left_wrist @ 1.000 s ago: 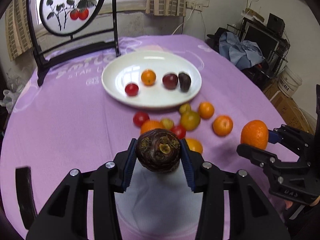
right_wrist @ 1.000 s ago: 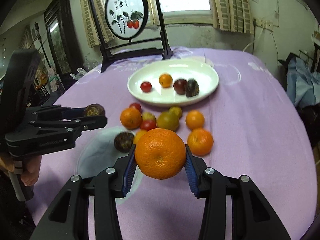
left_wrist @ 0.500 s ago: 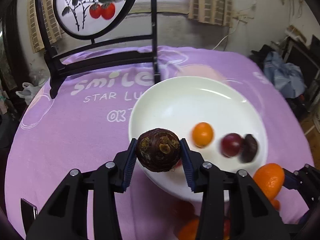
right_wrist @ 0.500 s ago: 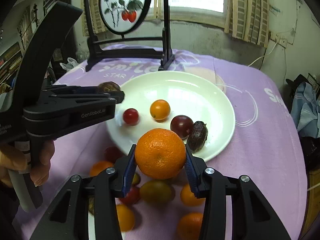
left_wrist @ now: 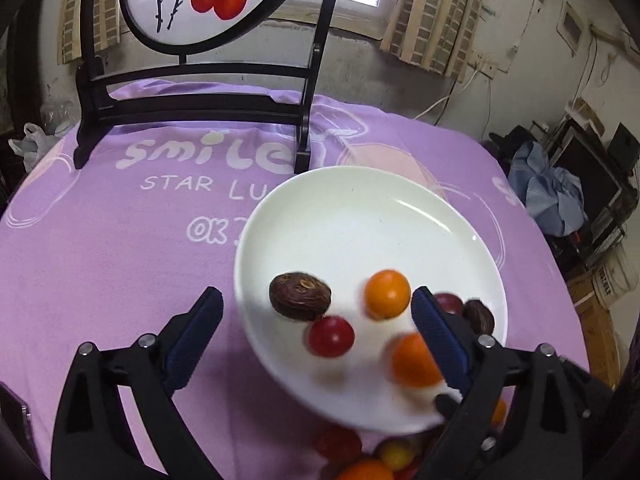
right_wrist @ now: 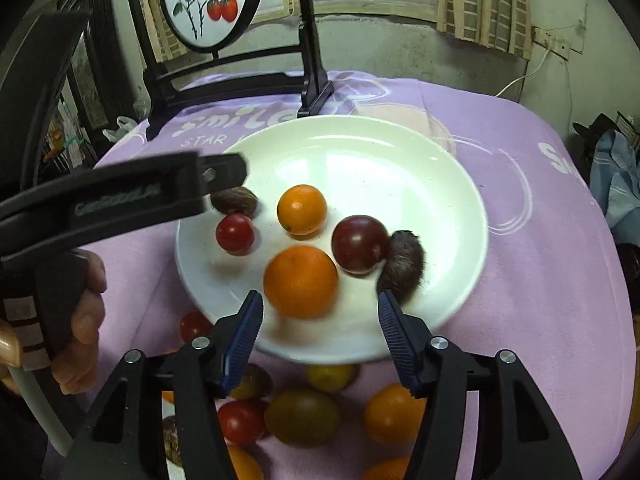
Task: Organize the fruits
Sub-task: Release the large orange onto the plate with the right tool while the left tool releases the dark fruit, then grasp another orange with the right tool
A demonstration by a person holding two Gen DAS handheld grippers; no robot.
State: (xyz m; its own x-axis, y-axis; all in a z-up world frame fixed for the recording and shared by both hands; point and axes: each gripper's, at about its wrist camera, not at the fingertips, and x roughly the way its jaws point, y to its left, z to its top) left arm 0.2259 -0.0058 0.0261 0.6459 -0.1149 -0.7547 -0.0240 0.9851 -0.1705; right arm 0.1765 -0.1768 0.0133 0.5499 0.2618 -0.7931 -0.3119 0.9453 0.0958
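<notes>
A white plate (left_wrist: 360,216) (right_wrist: 360,152) lies on the purple cloth. My left gripper (left_wrist: 316,332) is open over its near left rim; the dark brown fruit (left_wrist: 300,297) (right_wrist: 234,200) sits free on the plate between its fingers. My right gripper (right_wrist: 320,332) is open at the plate's near rim; the big orange (right_wrist: 300,282) (left_wrist: 412,360) lies on the plate just ahead, blurred. Also on the plate are a red tomato (right_wrist: 235,233), a small orange (right_wrist: 302,209), a dark red fruit (right_wrist: 359,244) and another brown fruit (right_wrist: 402,266).
Several loose fruits lie on the cloth before the plate, among them a green tomato (right_wrist: 302,416), an orange (right_wrist: 394,414) and a red tomato (right_wrist: 240,422). A black framed round screen (left_wrist: 200,92) stands behind the plate. The left gripper's arm (right_wrist: 120,200) crosses the right wrist view.
Both grippers moved forward to the plate and opened. The brown fruit left the left gripper and the big orange left the right gripper; both now lie on the plate.
</notes>
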